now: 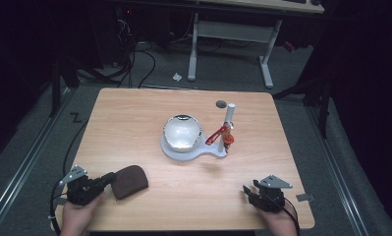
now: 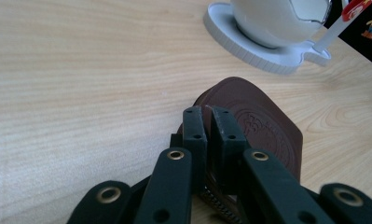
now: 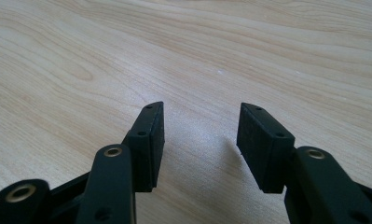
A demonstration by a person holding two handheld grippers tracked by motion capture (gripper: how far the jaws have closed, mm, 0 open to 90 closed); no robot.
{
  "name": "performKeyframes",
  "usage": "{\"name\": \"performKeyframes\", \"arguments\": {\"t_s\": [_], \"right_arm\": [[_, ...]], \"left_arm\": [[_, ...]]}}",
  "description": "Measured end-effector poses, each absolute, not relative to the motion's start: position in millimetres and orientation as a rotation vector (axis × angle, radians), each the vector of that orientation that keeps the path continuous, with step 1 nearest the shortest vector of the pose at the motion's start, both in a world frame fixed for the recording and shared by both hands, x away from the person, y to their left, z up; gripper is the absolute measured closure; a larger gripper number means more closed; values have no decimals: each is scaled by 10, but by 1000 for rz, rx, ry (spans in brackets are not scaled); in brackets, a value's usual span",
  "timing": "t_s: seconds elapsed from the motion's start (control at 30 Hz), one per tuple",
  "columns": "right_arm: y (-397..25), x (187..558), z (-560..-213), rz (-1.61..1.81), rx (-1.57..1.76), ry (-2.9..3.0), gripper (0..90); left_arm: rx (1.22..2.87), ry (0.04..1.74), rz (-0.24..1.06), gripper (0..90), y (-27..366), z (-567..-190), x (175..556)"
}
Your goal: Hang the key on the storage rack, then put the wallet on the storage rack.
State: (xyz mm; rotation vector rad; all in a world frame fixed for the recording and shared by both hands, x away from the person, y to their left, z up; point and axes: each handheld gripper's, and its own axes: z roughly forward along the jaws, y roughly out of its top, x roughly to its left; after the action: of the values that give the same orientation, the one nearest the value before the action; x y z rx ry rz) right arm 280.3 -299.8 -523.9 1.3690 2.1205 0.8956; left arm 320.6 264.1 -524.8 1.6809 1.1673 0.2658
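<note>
Table (image 1: 134, 118): pale wood-grain, smooth, matt. Pouch (image 2: 263, 126): brown leather-look, embossed, zip edge. Dome (image 1: 182, 132): glossy. Left tool (image 2: 209, 122): matt black.

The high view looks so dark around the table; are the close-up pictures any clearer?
High view: the table is lit, the floor murky. Left gripper view: the brown pouch is sharp, the white bowl glary. Right gripper view: the right tool casts soft shadows.

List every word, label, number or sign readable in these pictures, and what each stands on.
No readable text anywhere.
Brown leather pouch: a round embossed emblem, too faint to read.
Red figure on the white stand: too small to make out any marking.
</note>
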Motion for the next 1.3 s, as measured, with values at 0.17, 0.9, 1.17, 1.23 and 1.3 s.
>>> {"name": "performKeyframes", "arguments": {"t_s": [0.17, 0.9, 1.17, 1.23, 1.3], "right_arm": [[-3012, 2798, -5225, 903, 1371, 2112, 517], [-3050, 2826, -5201, 934, 1382, 2066, 519], [-3058, 2815, -5190, 940, 1376, 2057, 520], [-3057, 2819, -5187, 943, 1377, 2053, 520], [-3055, 2819, -5189, 941, 1376, 2051, 520]], "left_arm": [[1673, 1130, 307, 860, 2609, -5179, 3152], [1591, 1033, 471, 871, 2520, -4923, 2978], [1577, 1018, 495, 872, 2478, -4873, 2964], [1571, 1016, 505, 872, 2475, -4858, 2957], [1565, 1011, 513, 871, 2468, -4838, 2949]]}}
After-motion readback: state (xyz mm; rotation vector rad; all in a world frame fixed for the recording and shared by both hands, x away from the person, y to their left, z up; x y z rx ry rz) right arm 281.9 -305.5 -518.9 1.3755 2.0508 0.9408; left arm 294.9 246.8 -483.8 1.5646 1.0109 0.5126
